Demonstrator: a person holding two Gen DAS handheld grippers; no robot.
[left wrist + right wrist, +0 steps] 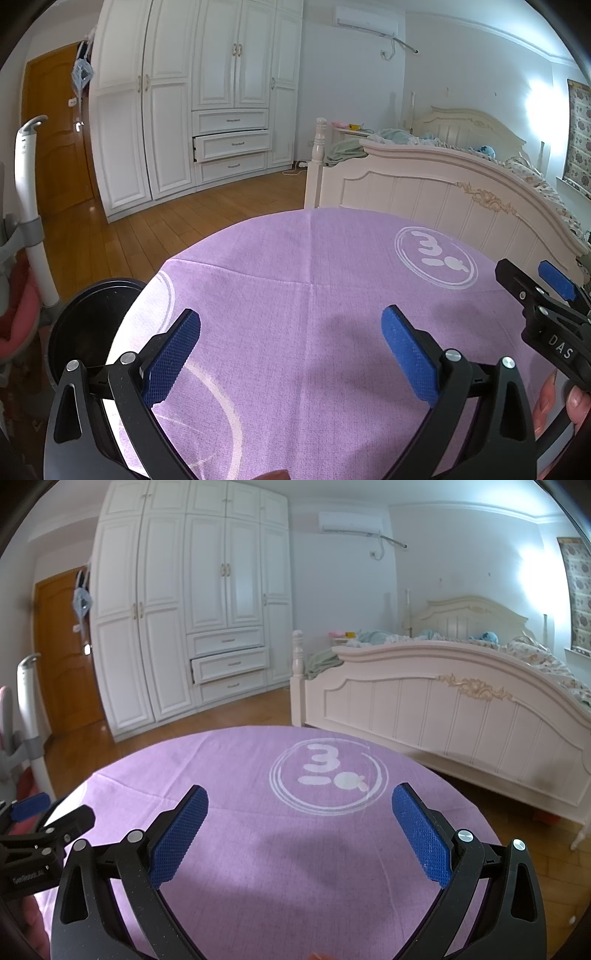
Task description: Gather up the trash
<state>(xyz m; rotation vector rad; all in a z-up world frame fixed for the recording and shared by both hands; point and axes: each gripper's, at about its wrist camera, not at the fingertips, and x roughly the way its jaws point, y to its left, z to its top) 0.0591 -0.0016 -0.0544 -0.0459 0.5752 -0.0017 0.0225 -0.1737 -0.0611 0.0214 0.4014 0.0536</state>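
Both grippers, left (pixel 291 345) and right (pixel 300 821), hover with fingers spread over the bare purple bench (pixel 258 849); no trash shows, so I'd search before reaching.

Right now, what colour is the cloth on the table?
Purple cloth with white circular prints, shown best in the right wrist view.

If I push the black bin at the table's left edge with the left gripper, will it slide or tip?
Hard to say. The black bin is mostly hidden behind the purple cloth. It looks wide and round, so probably slides rather than tips. It seems empty, so likely light.
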